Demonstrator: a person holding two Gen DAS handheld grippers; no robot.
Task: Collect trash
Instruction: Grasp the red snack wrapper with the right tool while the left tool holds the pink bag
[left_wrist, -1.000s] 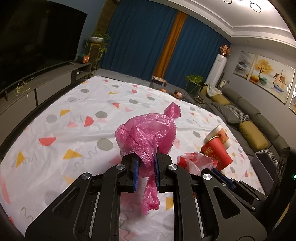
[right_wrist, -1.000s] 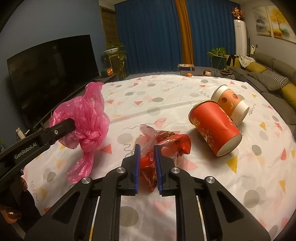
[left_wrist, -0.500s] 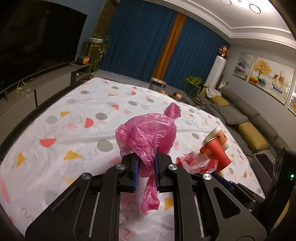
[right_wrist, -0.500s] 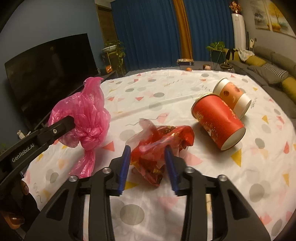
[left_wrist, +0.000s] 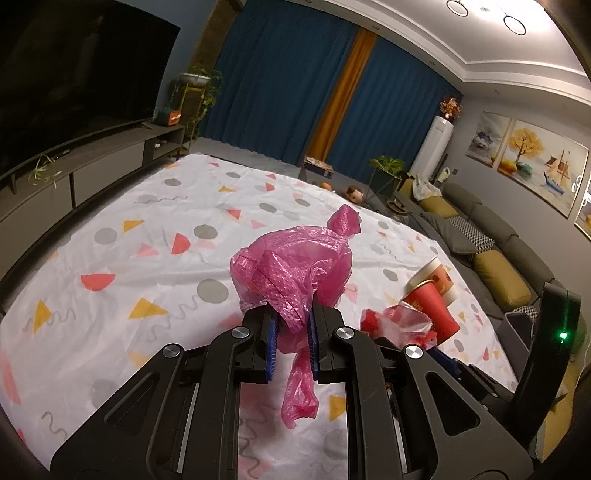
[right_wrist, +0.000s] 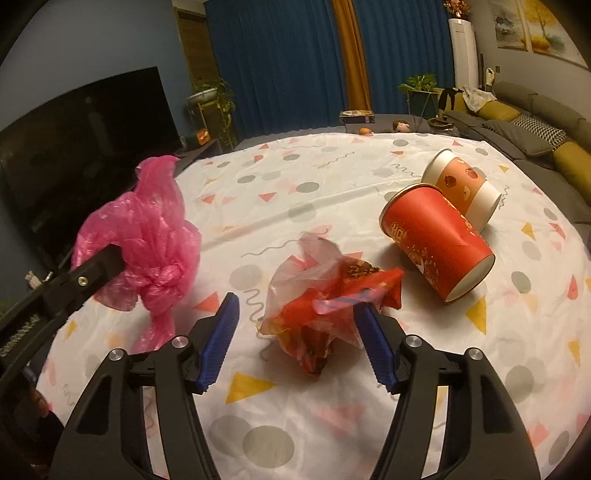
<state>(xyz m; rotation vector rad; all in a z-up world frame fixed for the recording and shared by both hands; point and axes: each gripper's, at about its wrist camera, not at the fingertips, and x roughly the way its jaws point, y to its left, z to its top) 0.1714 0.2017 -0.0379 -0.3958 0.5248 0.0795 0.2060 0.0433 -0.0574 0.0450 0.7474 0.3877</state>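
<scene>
My left gripper (left_wrist: 291, 341) is shut on a knotted pink plastic bag (left_wrist: 295, 266) and holds it above the patterned tablecloth (left_wrist: 147, 236); the bag also shows in the right wrist view (right_wrist: 147, 236). My right gripper (right_wrist: 299, 343) is wide open, its blue pads on either side of a crumpled red and clear wrapper (right_wrist: 328, 299) lying on the cloth. The wrapper also shows in the left wrist view (left_wrist: 399, 321). A red paper cup (right_wrist: 436, 247) and an orange-and-white cup (right_wrist: 461, 188) lie on their sides to the right.
The table is covered with a white cloth with triangles and dots (right_wrist: 314, 184). A TV (left_wrist: 74, 81) stands to the left, a sofa (left_wrist: 498, 251) to the right. A grey bin (left_wrist: 517, 332) stands past the table's right edge.
My right gripper has opened, letting go of the red wrapper, which now lies loose between the pads. The left gripper keeps its hold on the pink bag.
</scene>
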